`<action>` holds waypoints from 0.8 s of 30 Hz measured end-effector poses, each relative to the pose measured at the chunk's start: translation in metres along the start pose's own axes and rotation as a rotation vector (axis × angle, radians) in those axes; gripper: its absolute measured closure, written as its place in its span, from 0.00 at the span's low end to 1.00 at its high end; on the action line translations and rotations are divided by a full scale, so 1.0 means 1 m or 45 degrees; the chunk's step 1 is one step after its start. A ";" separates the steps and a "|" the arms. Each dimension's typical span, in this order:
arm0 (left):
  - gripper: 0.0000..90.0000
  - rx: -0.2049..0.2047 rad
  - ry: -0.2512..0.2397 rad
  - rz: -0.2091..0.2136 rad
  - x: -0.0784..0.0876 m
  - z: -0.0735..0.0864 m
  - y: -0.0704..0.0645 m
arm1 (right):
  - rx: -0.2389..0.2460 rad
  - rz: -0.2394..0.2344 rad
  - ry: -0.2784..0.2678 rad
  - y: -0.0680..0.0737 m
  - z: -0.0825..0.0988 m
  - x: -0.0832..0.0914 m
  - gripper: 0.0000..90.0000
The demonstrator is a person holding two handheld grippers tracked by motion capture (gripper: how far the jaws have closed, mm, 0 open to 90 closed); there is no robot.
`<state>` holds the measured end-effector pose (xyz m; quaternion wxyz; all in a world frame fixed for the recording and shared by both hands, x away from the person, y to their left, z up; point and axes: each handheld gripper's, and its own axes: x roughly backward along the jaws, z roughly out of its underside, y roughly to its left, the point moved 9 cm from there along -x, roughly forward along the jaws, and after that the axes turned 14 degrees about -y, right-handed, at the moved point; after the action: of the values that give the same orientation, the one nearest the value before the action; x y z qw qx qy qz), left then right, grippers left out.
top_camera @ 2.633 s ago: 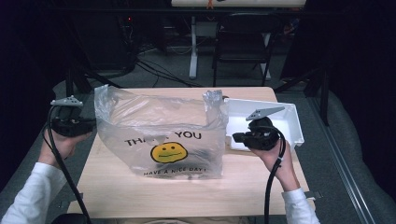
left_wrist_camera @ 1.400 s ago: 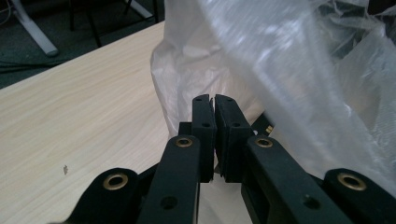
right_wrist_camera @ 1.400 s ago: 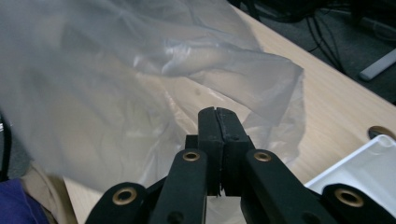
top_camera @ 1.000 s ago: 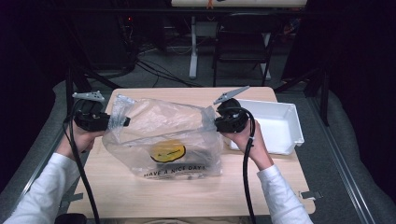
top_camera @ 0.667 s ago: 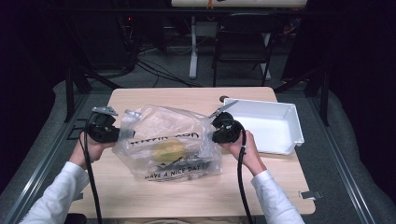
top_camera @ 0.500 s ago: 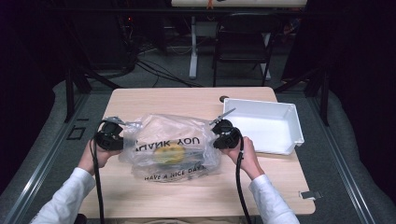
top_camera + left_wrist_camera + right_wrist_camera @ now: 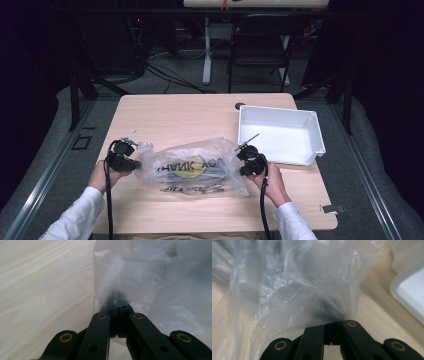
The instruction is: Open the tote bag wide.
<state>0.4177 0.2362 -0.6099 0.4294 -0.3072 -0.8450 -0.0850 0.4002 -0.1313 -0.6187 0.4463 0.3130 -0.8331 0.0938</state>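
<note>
Both grippers have come down since the earlier frames, when they held the clear plastic bag (image 7: pixel 192 167) up and open above the counter (image 7: pixel 175 112); now it lies crumpled and nearly flat on the wood, its yellow smiley face and "THANK YOU" print facing up. At the bag's left end, the left gripper (image 7: pixel 131 159) has its jaws pressed together, pinching a fold of the film, and the right gripper (image 7: pixel 243 159) pinches the right end the same way. Just beside the right gripper sits a white tray (image 7: pixel 305 150), near the counter's right edge.
</note>
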 end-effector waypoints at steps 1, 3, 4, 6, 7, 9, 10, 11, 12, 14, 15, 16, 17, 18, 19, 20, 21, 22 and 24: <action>1.00 -0.003 0.020 -0.003 -0.001 0.003 0.002 | 0.012 0.008 0.017 -0.002 0.004 0.000 1.00; 1.00 -0.009 0.024 -0.015 -0.002 0.004 0.003 | -0.020 0.005 0.014 -0.003 0.009 -0.001 1.00; 1.00 -0.021 0.047 -0.031 -0.005 0.007 0.008 | -0.016 0.031 0.051 -0.007 0.017 -0.001 1.00; 1.00 -0.020 0.064 -0.037 -0.007 0.009 0.010 | -0.023 0.029 0.071 -0.010 0.023 -0.001 1.00; 1.00 -0.020 0.064 -0.037 -0.007 0.009 0.010 | -0.023 0.029 0.071 -0.010 0.023 -0.001 1.00; 1.00 -0.030 0.068 -0.051 -0.009 0.011 0.013 | -0.030 0.027 0.076 -0.013 0.027 0.001 1.00; 1.00 -0.022 0.074 -0.050 -0.009 0.012 0.013 | -0.040 0.039 0.072 -0.015 0.029 0.004 1.00; 1.00 -0.024 0.069 -0.057 -0.010 0.012 0.014 | -0.040 0.039 0.072 -0.015 0.029 0.004 1.00; 1.00 -0.022 0.068 -0.057 -0.009 0.012 0.014 | -0.068 0.031 0.061 -0.014 0.029 0.004 1.00; 1.00 -0.015 0.059 -0.052 -0.009 0.011 0.013 | -0.063 0.036 0.058 -0.014 0.030 0.005 1.00; 1.00 -0.018 0.050 -0.049 -0.008 0.010 0.012 | -0.040 0.044 0.067 -0.014 0.031 0.006 1.00; 1.00 -0.006 0.025 -0.033 -0.007 0.007 0.010 | -0.031 0.043 0.059 -0.015 0.030 0.006 1.00; 1.00 0.016 0.004 -0.018 -0.005 0.005 0.008 | -0.036 0.043 0.038 -0.014 0.028 0.006 1.00; 1.00 0.020 -0.033 -0.002 0.000 0.000 0.005 | -0.043 0.041 0.013 -0.014 0.025 0.012 1.00; 1.00 0.030 -0.063 0.008 0.003 -0.003 0.003 | -0.038 0.035 0.006 -0.013 0.023 0.015 1.00; 0.99 0.030 -0.063 0.008 0.003 -0.003 0.003 | -0.034 0.036 -0.025 -0.012 0.018 0.022 1.00; 0.99 0.023 -0.073 0.009 0.005 -0.006 0.002 | -0.034 0.036 -0.025 -0.012 0.018 0.022 1.00; 0.97 0.029 -0.101 0.021 0.008 -0.010 -0.001 | -0.030 0.016 -0.086 -0.007 0.010 0.032 0.98; 0.94 0.025 -0.104 0.022 0.009 -0.010 -0.001 | -0.029 0.015 -0.136 -0.003 0.003 0.041 0.94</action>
<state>0.4200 0.2350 -0.5963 0.3982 -0.3133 -0.8600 -0.0604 0.3834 -0.1530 -0.5881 0.4043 0.3075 -0.8585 0.0701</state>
